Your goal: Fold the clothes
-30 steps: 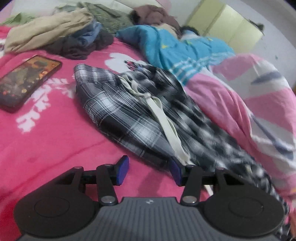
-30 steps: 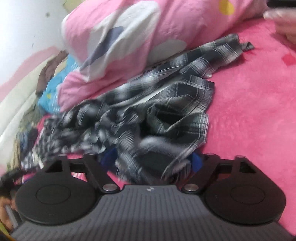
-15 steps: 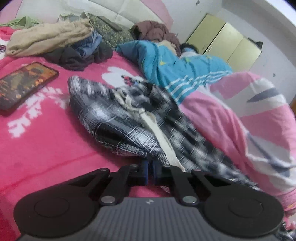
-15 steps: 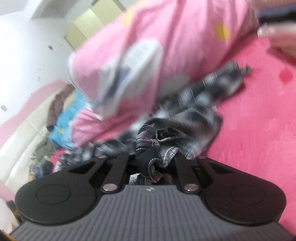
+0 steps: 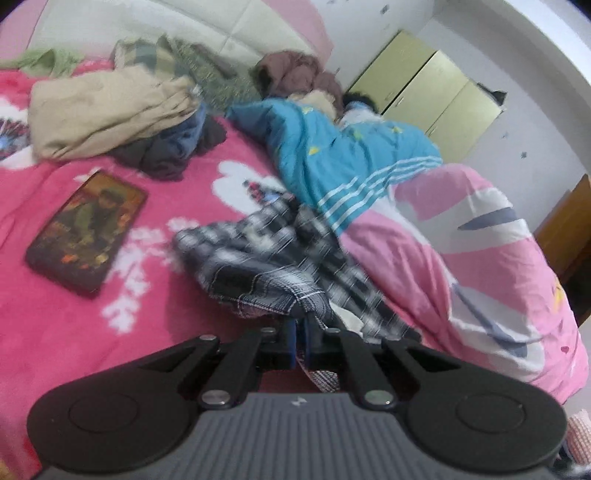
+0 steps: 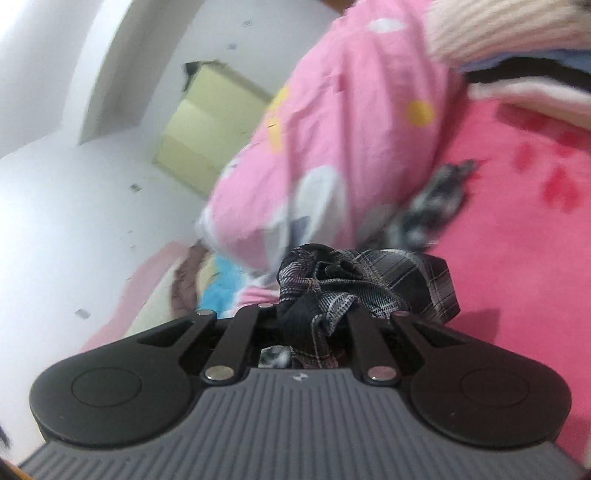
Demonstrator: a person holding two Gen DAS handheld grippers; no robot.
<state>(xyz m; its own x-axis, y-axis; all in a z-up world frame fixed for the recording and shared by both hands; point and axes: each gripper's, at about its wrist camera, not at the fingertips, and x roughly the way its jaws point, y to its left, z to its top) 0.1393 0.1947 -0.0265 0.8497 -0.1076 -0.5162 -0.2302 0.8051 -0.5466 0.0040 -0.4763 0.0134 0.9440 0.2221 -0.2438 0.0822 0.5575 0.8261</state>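
Observation:
A black-and-white plaid garment (image 5: 280, 254) lies crumpled on the pink bed cover (image 5: 74, 332), stretched along the foot of a pink quilt. My left gripper (image 5: 301, 345) is shut on one edge of the plaid cloth, which rises into its blue pads. In the right wrist view, my right gripper (image 6: 314, 317) is shut on a bunched wad of the same plaid garment (image 6: 369, 280), lifted off the bed. A further end of the cloth (image 6: 432, 206) trails blurred toward the quilt.
A phone (image 5: 86, 232) lies screen-up on the left. A heap of beige and dark clothes (image 5: 122, 122) sits at the back. A person in a blue jacket (image 5: 343, 155) lies under the pink quilt (image 5: 480, 266). A knitted sleeve (image 6: 509, 33) shows at the top right.
Both grippers went from open to shut on the plaid garment. They have lifted and pulled it, so the cloth is drawn up and bunched more than before.

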